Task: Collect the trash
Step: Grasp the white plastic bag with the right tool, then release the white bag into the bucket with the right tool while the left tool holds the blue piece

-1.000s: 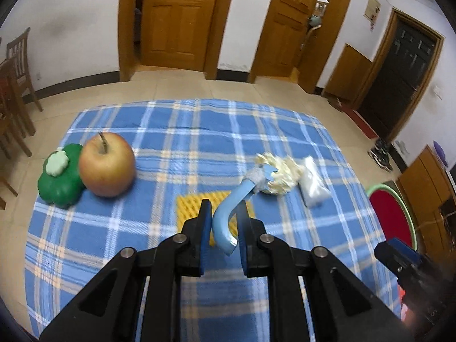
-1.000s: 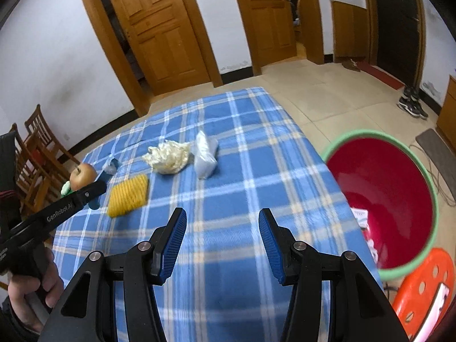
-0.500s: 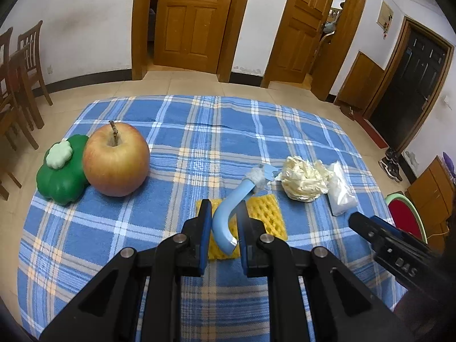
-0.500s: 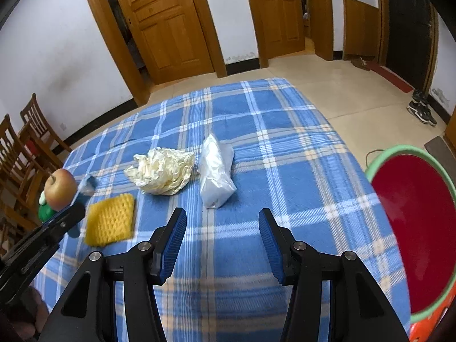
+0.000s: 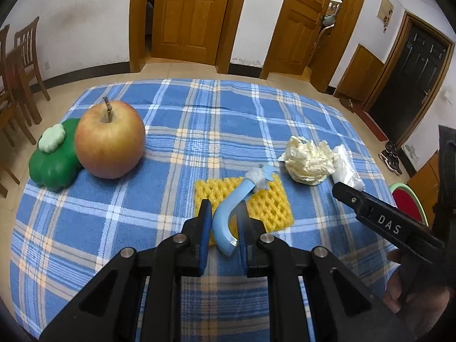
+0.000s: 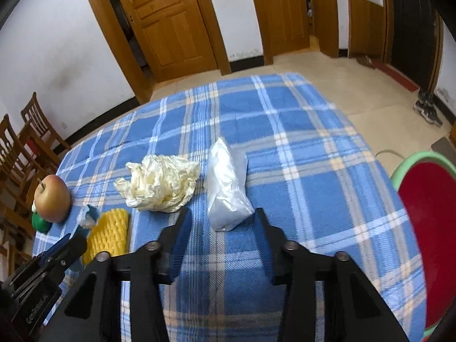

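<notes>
Now, left hand-held gripper (image 5: 222, 222) clamping blue curved scrap (image 5: 228, 216), right hand-held gripper (image 6: 222, 222) closing around clear plastic bag (image 6: 226, 188)

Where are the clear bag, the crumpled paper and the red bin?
Clear bag (image 6: 227, 192): right wrist view, middle of the bag.
Crumpled paper (image 6: 161, 183): right wrist view, centre of the wad.
Red bin (image 6: 427, 228): right wrist view, inner red wall.

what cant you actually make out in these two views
- Red basin: cut off by the frame edge in both views, so its contents are hidden.
- Green toy: mostly behind the apple in the right wrist view.
- Right gripper: jaws closing around the plastic bag; pad contact unclear, fingers blurred.
- Blue tool in the left gripper: covers part of the yellow foam net.
</notes>
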`<state>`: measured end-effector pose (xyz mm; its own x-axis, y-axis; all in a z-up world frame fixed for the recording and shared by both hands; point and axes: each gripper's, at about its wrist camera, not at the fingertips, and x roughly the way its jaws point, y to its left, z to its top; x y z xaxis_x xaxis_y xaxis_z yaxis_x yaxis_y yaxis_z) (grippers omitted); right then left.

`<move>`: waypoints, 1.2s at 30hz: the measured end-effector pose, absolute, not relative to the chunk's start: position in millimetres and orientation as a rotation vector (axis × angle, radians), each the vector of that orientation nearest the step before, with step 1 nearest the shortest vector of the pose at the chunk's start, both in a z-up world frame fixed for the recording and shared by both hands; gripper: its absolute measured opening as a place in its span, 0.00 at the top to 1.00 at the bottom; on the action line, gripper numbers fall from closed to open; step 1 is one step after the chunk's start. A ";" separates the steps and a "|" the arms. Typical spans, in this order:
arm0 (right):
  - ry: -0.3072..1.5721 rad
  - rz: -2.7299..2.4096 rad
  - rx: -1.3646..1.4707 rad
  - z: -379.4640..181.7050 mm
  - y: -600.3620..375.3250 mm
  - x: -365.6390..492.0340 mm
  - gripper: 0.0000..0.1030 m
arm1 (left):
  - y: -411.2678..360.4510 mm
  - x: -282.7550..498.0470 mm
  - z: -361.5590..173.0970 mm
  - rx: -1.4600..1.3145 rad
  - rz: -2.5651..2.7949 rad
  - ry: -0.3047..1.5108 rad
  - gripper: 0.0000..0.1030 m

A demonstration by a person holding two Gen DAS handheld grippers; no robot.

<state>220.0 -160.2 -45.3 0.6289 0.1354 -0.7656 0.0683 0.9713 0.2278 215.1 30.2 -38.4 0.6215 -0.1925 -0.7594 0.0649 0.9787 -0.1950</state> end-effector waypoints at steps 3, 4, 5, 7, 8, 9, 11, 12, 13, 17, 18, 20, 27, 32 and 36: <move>0.886 0.042 0.247 -46.5 -160.6 220.3 0.74 | 32.5 215.7 -39.3 -0.164 -0.148 0.890 0.84; 0.881 0.046 0.251 -46.5 -161.3 219.7 0.74 | 32.2 215.8 -39.7 -0.163 -0.149 0.891 0.84; 0.880 0.050 0.260 -46.6 -162.2 219.1 0.76 | 31.6 216.0 -40.5 -0.159 -0.149 0.891 0.84; 0.881 0.056 0.281 -46.8 -164.2 217.5 0.77 | 30.3 216.7 -42.2 -0.153 -0.150 0.891 0.84; 0.880 0.057 0.288 -46.4 -165.1 215.5 0.78 | 29.8 216.6 -42.8 -0.150 -0.149 0.890 0.84; 0.877 0.057 0.293 -45.3 -165.8 213.4 0.78 | 29.2 216.5 -43.2 -0.146 -0.148 0.889 0.84; 0.869 0.062 0.293 -42.7 -166.4 207.7 0.78 | 29.0 216.3 -43.2 -0.144 -0.149 0.886 0.84; 0.861 0.064 0.290 -39.6 -166.4 202.7 0.78 | 29.0 216.3 -43.1 -0.144 -0.149 0.886 0.84; 0.855 0.065 0.286 -37.3 -166.3 197.8 0.78 | 28.9 216.2 -43.1 -0.145 -0.150 0.884 0.84; 0.842 0.065 0.284 -30.9 -169.7 177.2 0.78 | 27.6 216.3 -44.3 -0.138 -0.149 0.881 0.84; 0.840 0.065 0.290 -30.0 -170.9 173.1 0.78 | 27.3 216.5 -44.7 -0.133 -0.149 0.881 0.84; 0.837 0.056 0.301 -27.4 -176.3 161.3 0.78 | 26.4 216.1 -44.5 -0.125 -0.147 0.878 0.84; 0.822 0.000 0.320 -19.8 -198.5 119.4 0.78 | 23.7 212.0 -39.1 -0.124 -0.163 0.851 0.84; 0.815 -0.070 0.351 -19.9 -221.5 92.5 0.78 | 22.0 208.4 -34.3 -0.115 -0.167 0.822 0.84; 0.813 -0.140 0.353 -20.7 -242.2 70.9 0.78 | 18.0 204.8 -31.1 -0.109 -0.182 0.810 0.84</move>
<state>70.9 -242.2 -20.7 0.6818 0.0120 -0.7314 0.2559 0.9327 0.2539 204.8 18.0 -31.1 0.6747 -0.2034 -0.7095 0.1200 0.9787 -0.1665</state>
